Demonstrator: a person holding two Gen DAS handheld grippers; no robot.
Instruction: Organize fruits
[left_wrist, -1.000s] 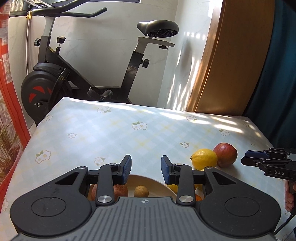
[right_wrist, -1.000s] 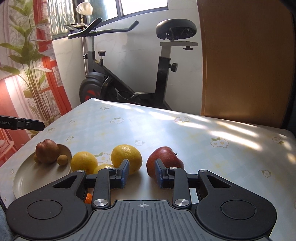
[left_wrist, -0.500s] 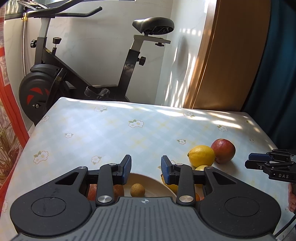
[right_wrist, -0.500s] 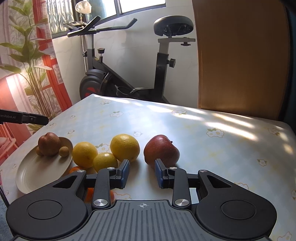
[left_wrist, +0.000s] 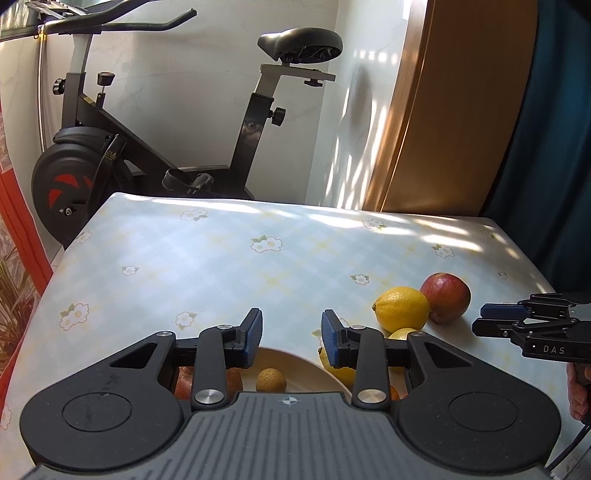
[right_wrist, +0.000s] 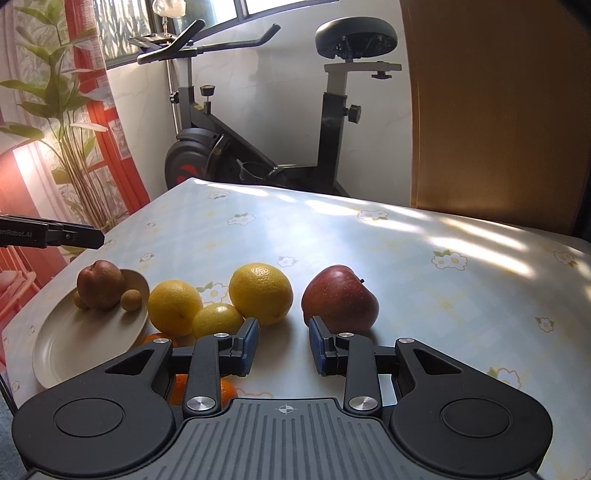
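A glossy, smooth floral covering is seen on the table (right_wrist: 406, 258); the plate (right_wrist: 74, 343) appears matt and smooth; pitted, slightly shiny peel is shown by the lemon (right_wrist: 260, 291); waxy skin is shown by the apple (right_wrist: 340, 299).

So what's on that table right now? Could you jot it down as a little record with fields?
surface: table with a flowered cloth
plate: a brownish fruit and small round fruits
beside plate: three yellow citrus fruits, oranges partly hidden
apart, right: red apple
left tool: empty, above the plate
right tool: empty, near the apple
background: exercise bike
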